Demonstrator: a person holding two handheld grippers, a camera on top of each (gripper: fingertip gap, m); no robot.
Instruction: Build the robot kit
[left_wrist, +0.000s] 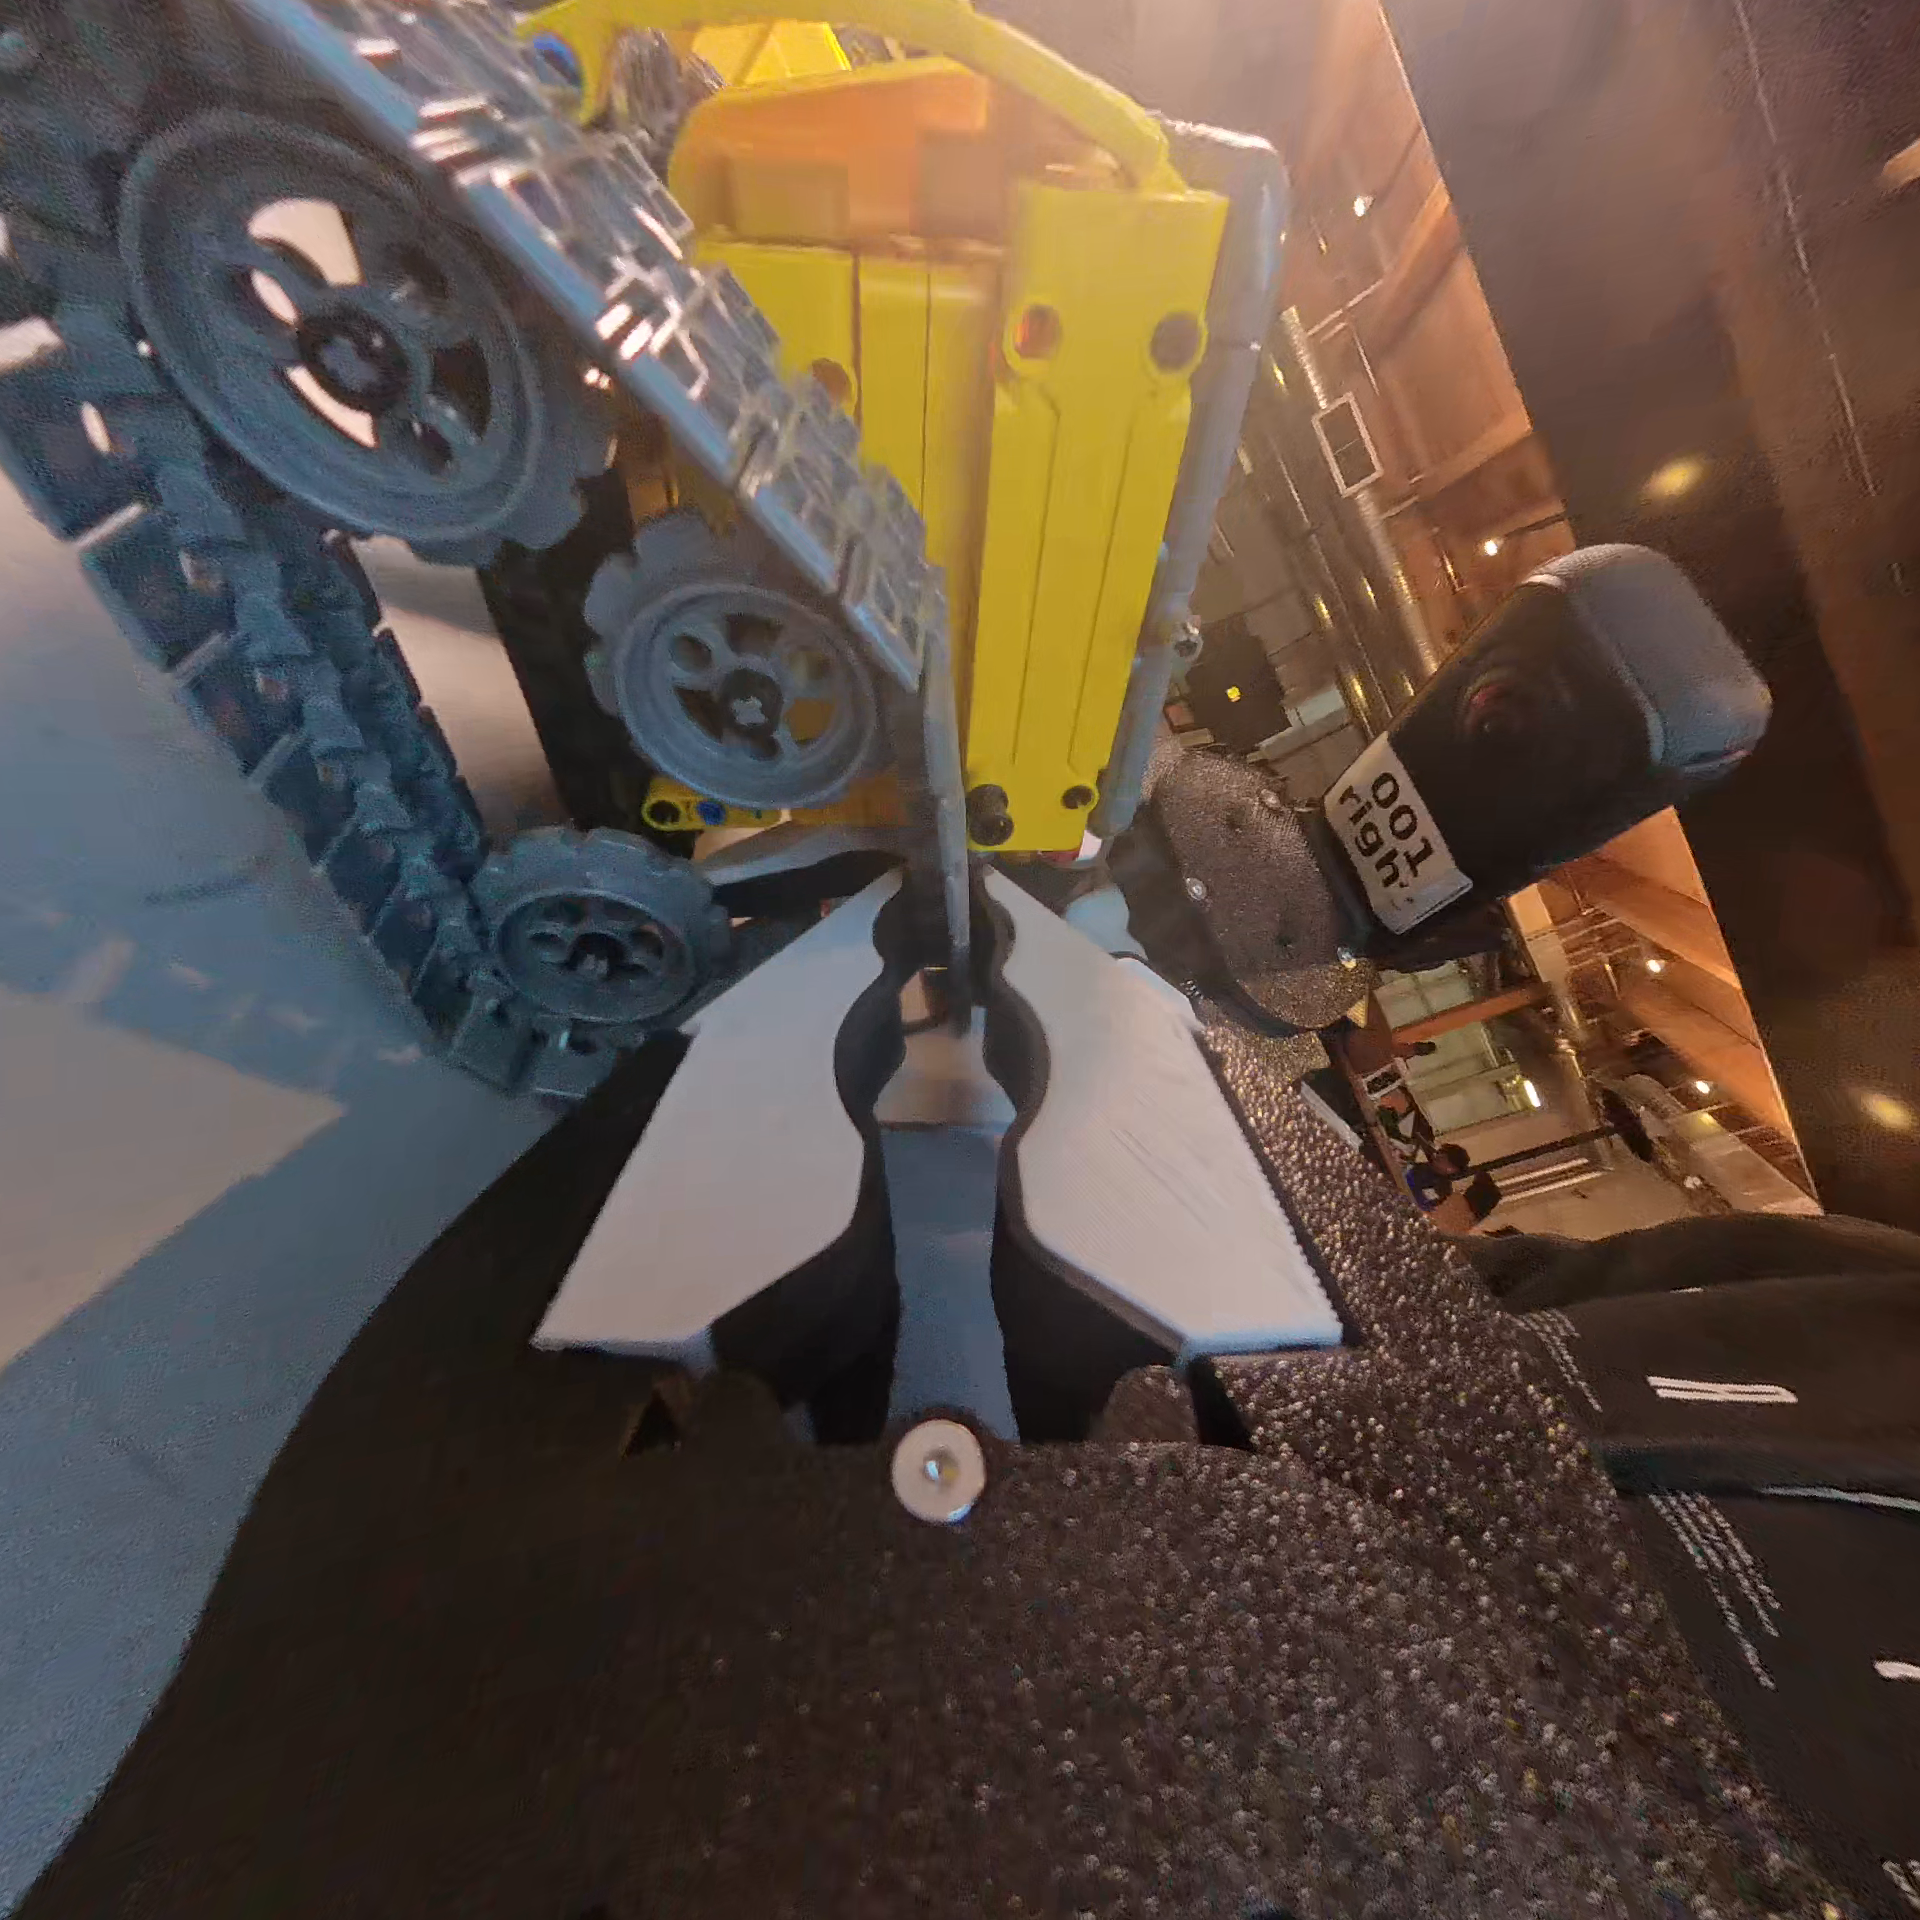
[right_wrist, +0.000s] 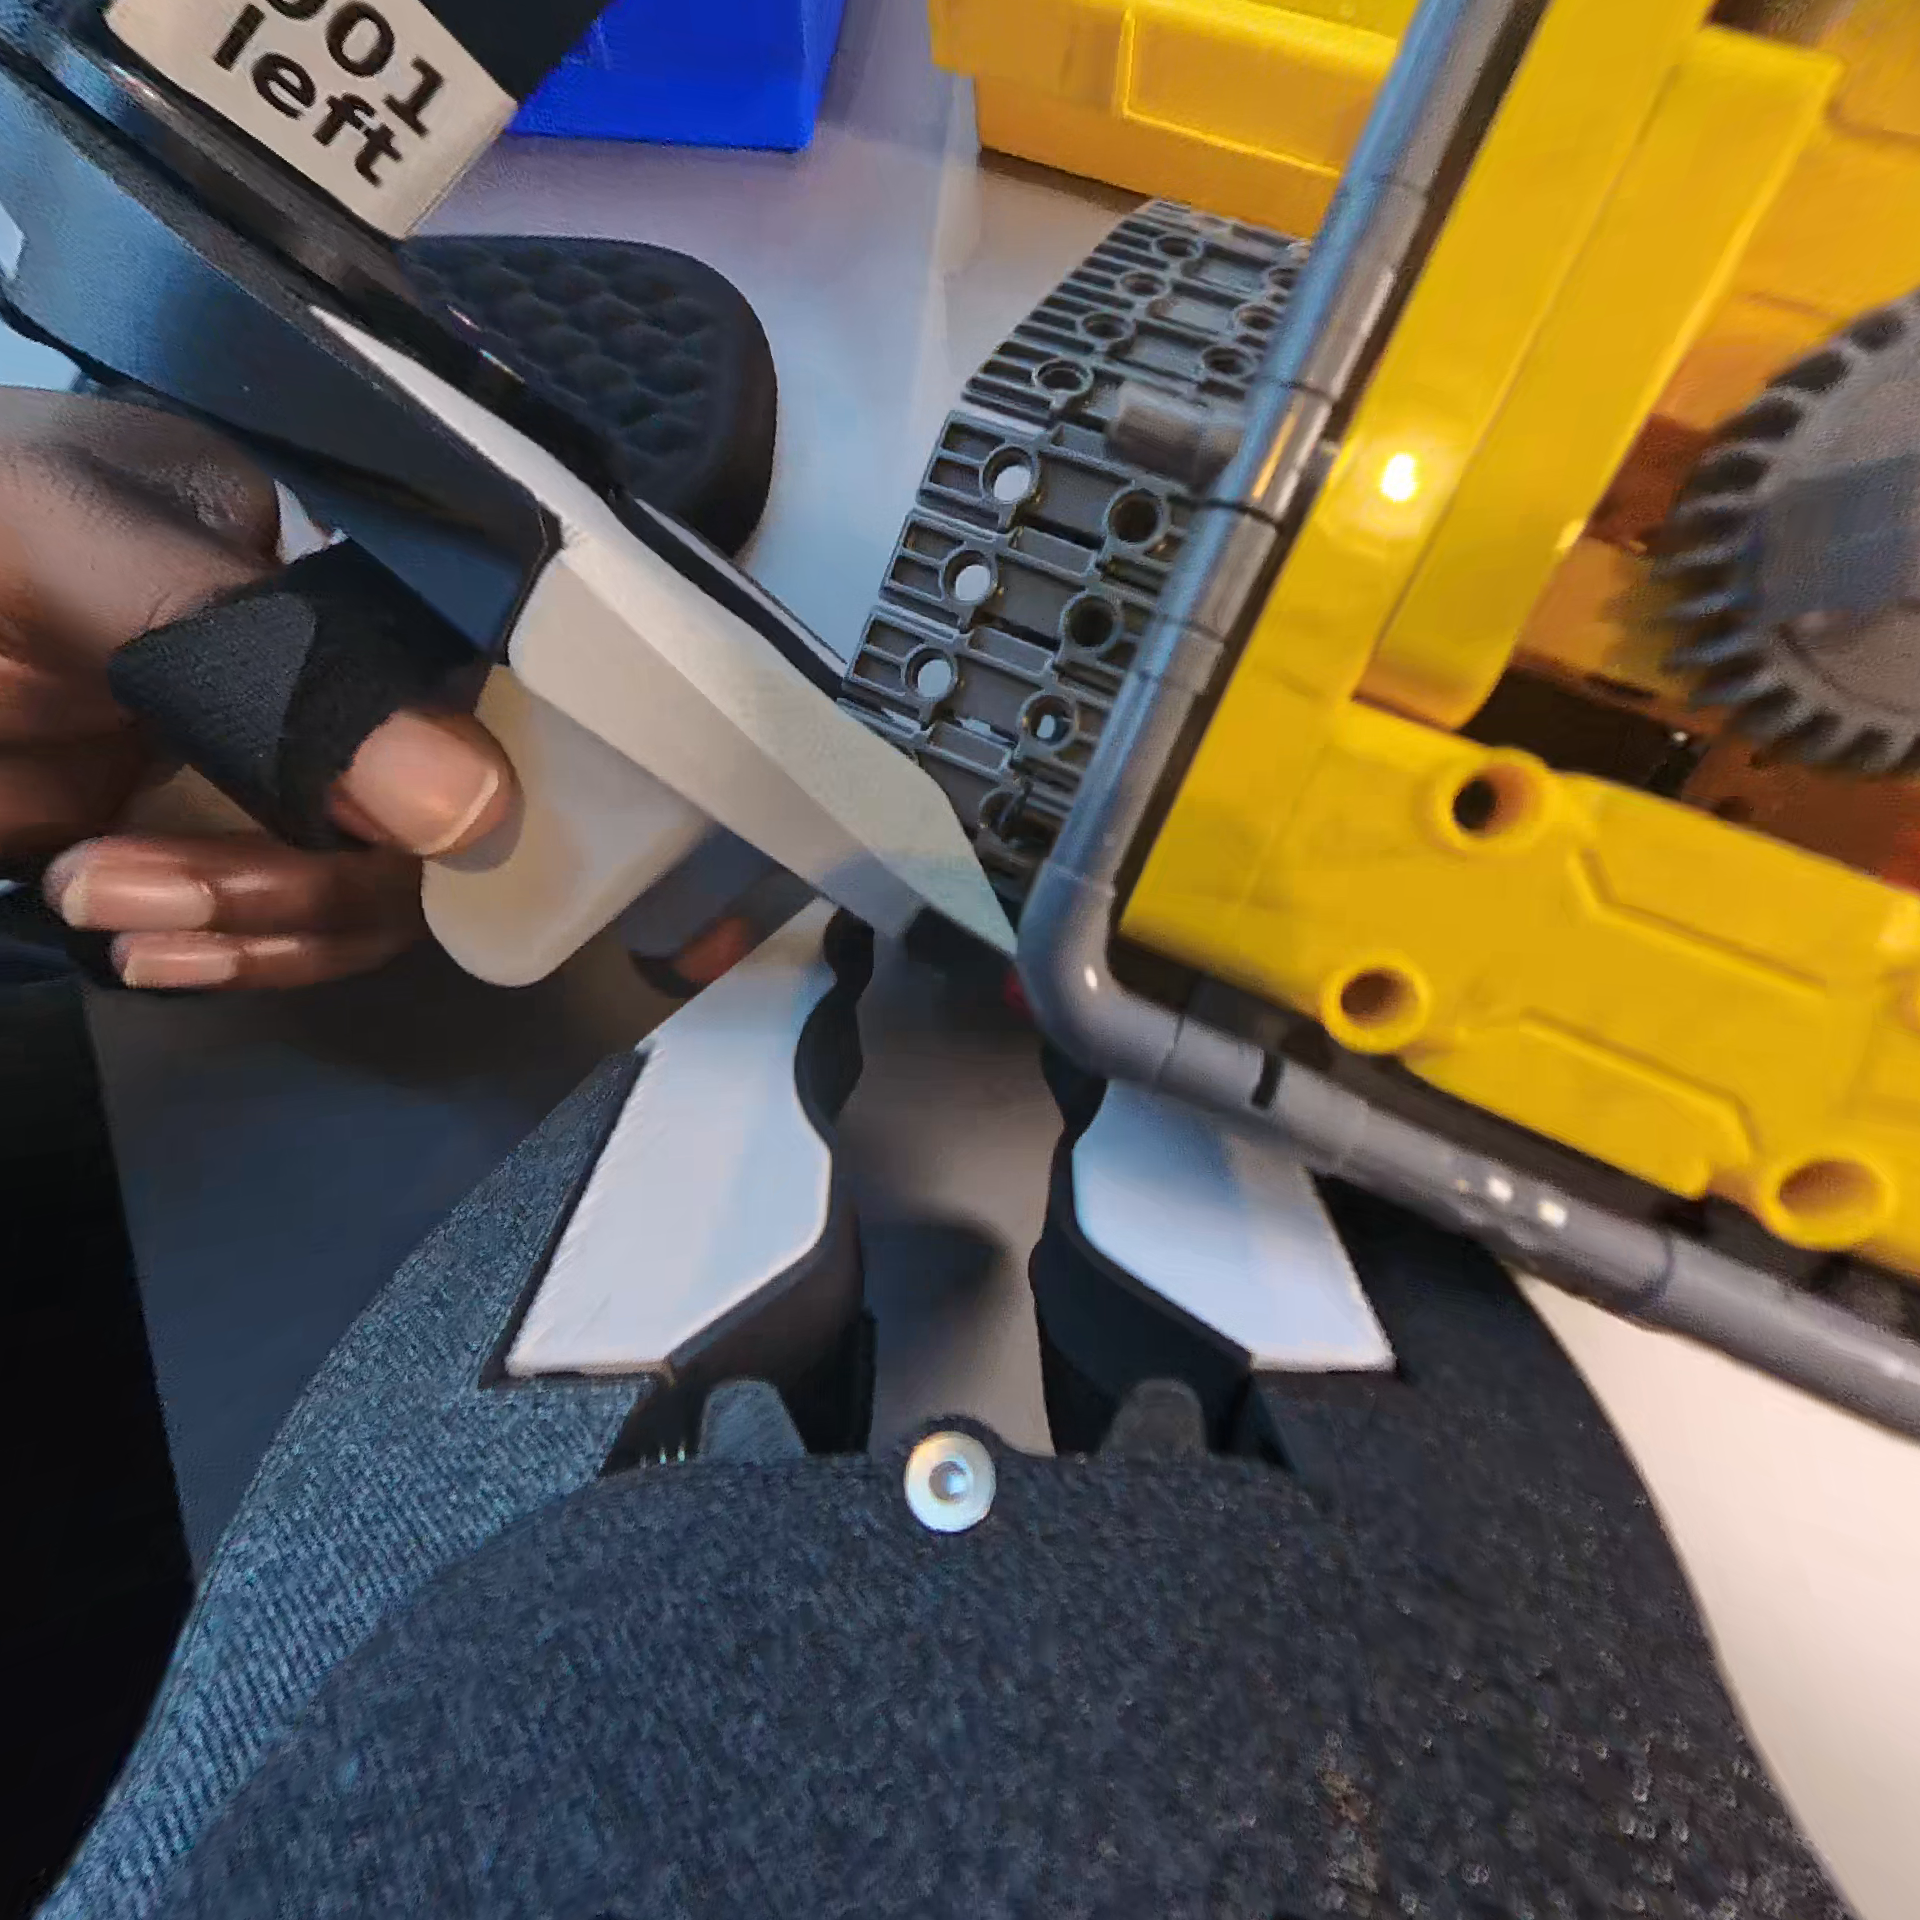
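Nearest in the left wrist view, the left gripper (left_wrist: 951, 935) has its jaws drawn almost together on a thin grey plate edge of the toy vehicle (left_wrist: 1039, 468), a yellow brick-built machine with grey toothed wheels (left_wrist: 343, 343) and dark tracks (left_wrist: 312, 707); the toy appears lifted and tilted off the grey table (left_wrist: 156, 1195), so a hold is made, and nothing shows whether it is being carried, turned or set down; in the right wrist view the right gripper (right_wrist: 951, 997) stands with a clear gap between its jaws, and the grey pipe frame (right_wrist: 1122, 1029) at the toy's corner lies at its far fingertip, but I cannot tell whether it touches or only passes over it, so it holds nothing firmly; just beyond, the left gripper's white finger (right_wrist: 748, 727) meets the same corner, held by a hand (right_wrist: 208, 748); farther off, a yellow bin (right_wrist: 1143, 83) and a blue box (right_wrist: 675, 73) are cut by the top edge; the toy's upper part runs out of both pictures, the gear (right_wrist: 1808, 582) is blurred, and the room behind is tilted and dim.
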